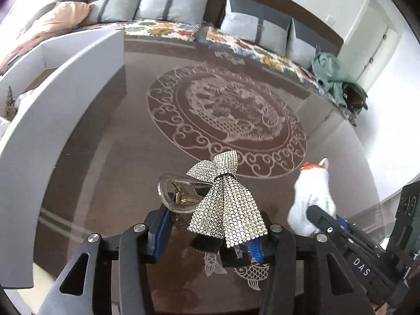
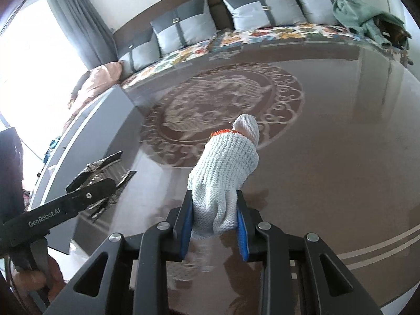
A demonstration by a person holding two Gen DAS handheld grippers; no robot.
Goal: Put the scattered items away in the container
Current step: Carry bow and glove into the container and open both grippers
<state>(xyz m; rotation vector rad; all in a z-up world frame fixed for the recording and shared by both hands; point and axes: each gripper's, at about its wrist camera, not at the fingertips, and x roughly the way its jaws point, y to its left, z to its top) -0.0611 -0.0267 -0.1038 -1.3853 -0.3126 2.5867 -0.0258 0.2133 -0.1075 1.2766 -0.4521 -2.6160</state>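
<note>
Left wrist view: grey-walled container (image 1: 65,78) at ten o'clock on the brown patterned glass bench (image 1: 131,157). Right gripper (image 2: 214,225) jaws pinch a white knitted glove (image 2: 223,176); left gripper (image 1: 210,233) jaws pinch a rhinestone bow hair clip (image 1: 223,199). The clip's grip looks off-centre, so it may twist loose above the glass.

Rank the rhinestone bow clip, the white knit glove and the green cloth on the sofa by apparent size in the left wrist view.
1. Rhinestone bow clip, held right at the camera, so nearness inflates it.
2. White knit glove and green cloth: these look alike in area, and the cloth lies much farther off, so no ranking between them.
</note>
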